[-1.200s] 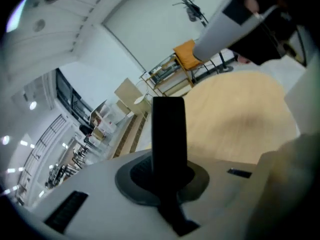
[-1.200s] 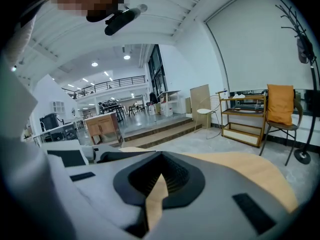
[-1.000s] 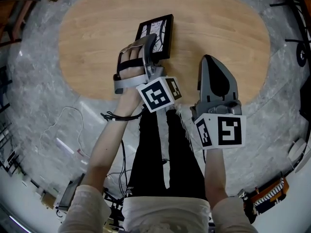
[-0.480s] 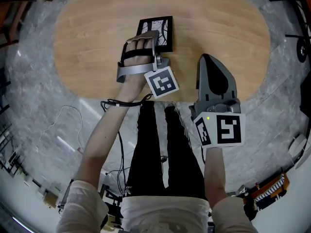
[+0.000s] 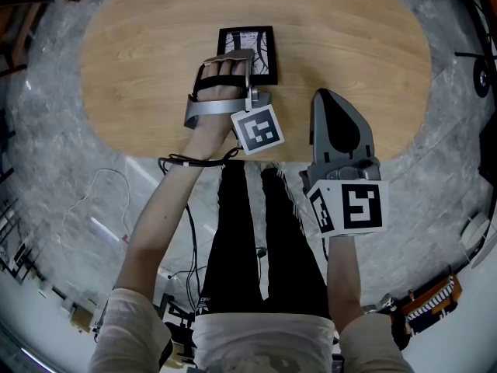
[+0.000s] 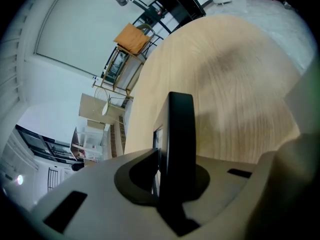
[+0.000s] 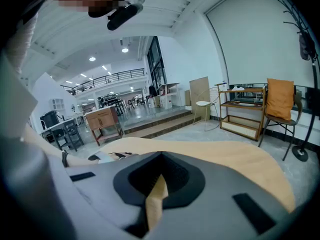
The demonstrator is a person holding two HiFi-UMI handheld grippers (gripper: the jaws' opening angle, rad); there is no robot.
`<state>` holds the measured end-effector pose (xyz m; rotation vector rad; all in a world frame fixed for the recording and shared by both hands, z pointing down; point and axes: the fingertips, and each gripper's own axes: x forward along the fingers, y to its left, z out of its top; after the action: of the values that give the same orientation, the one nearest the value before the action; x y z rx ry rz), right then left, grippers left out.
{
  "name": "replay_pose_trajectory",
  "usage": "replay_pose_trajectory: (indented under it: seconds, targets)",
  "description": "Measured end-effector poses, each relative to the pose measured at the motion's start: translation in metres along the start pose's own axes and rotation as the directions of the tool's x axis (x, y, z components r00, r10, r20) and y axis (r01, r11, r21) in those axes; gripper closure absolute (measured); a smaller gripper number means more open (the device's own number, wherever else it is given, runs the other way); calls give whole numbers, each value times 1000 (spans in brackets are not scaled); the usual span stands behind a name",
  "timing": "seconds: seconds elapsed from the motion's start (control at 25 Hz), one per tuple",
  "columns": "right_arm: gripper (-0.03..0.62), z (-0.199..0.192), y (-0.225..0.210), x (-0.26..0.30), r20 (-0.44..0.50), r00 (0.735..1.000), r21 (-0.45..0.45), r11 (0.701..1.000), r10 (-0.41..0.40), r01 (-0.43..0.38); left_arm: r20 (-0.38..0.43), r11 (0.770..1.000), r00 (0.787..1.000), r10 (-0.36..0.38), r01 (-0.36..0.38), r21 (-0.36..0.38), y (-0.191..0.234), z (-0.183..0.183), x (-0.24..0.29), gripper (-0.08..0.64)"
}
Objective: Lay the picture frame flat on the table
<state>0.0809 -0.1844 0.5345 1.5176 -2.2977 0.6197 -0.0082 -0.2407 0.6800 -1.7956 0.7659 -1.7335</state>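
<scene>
The black picture frame [image 5: 258, 43] with a black-and-white print lies flat or nearly flat on the oval wooden table [image 5: 349, 37], left of its middle. My left gripper [image 5: 245, 59] is shut on the frame's near left edge, rolled on its side. In the left gripper view the frame's black edge [image 6: 181, 121] stands clamped between the jaws of the left gripper [image 6: 170, 151]. My right gripper [image 5: 326, 95] hovers over the table's near edge, right of the frame and apart from it. Its jaws meet with nothing between them in the right gripper view [image 7: 156, 184].
The table's near edge [image 5: 295, 160] runs just in front of the person's legs [image 5: 256, 231]. Cables [image 5: 109, 200] lie on the grey stone floor at the left. A shelf unit [image 7: 245, 106] and a chair with an orange cushion [image 7: 280, 100] stand beyond the table's far end.
The left gripper rolled and sank with the frame, which went from tilted up to lying low on the table. The right gripper stayed almost still.
</scene>
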Motion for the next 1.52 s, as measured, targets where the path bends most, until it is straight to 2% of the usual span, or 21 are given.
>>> replay_pose_trajectory:
  seconds: [0.12, 0.2, 0.28, 0.48, 1.12, 1.52]
  targets:
    - [586, -2, -1, 1, -9, 1000, 16, 1000, 6, -6, 30, 997, 998, -63, 65, -43, -7, 4, 2, 538]
    - [586, -3, 0, 1, -10, 1000, 39, 999, 14, -13, 51, 989, 990, -130, 133, -61, -18, 7, 2, 501]
    - [586, -3, 2, 2, -12, 1000, 49, 999, 23, -22, 40, 985, 985, -168, 170, -37, -26, 4, 2, 445]
    - [586, -6, 5, 6, -22, 999, 34, 998, 44, -43, 47, 963, 964, -263, 265, -45, -43, 2, 4, 347]
    - [586, -18, 7, 11, -63, 994, 59, 995, 85, -81, 85, 945, 943, -322, 326, -33, -46, 2, 2, 319]
    - [586, -24, 10, 15, -73, 992, 53, 993, 107, -104, 89, 922, 921, -378, 384, -57, -52, 4, -1, 281]
